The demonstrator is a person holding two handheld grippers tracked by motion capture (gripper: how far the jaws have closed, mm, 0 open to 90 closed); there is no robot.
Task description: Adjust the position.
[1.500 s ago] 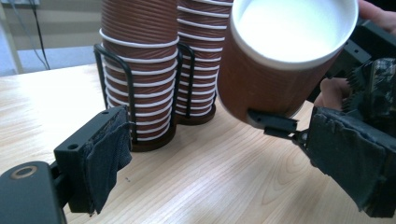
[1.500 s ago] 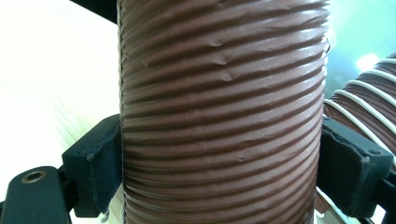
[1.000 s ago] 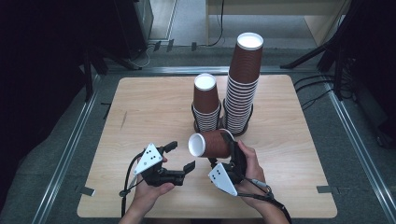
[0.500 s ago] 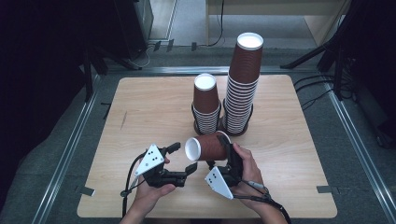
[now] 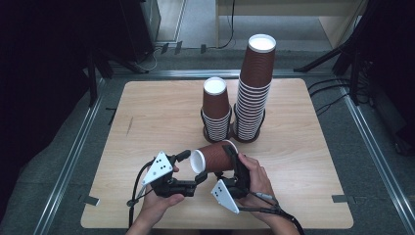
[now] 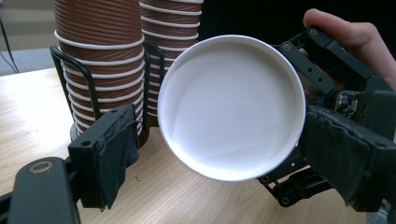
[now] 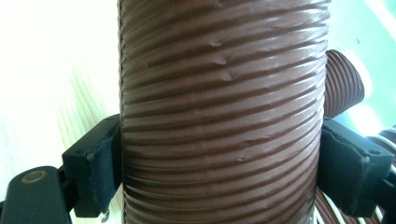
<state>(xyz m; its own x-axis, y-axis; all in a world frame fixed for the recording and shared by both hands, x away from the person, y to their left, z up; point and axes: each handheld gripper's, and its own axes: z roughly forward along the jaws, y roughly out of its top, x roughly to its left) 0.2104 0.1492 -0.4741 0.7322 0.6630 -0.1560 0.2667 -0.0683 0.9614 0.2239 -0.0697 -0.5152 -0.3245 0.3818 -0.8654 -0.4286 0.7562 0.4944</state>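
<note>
Your right hand-held gripper [image 5: 234, 165] is pinching a ribbed brown paper cup [image 5: 215, 156] across its body, the two jaws pressed against opposite sides of the ridged wall. The cup lies on its side above the near middle of the bench [image 5: 147, 117], long axis running left to right, with its white circular end [image 6: 231, 106] pointing left at your left hand-held gripper [image 5: 192, 167].

That left gripper is spread, one jaw on either side of the white end and neither touching it; from its own camera the end sits squarely between the pads [image 6: 119, 149]. So the cup lies directly right of the left gripper, and the left hand is the nearer one to that end. I'd judge any handover turns on sliding along this left-right axis.

Compared with a second ago, the cup has dropped lower and moved nearer to you and slightly left, closing the gap to the left jaws.

Farther off, a short cup stack [image 5: 216, 110] and a tall cup stack [image 5: 254, 90] stand side by side in black wire holders, unchanged.
</note>
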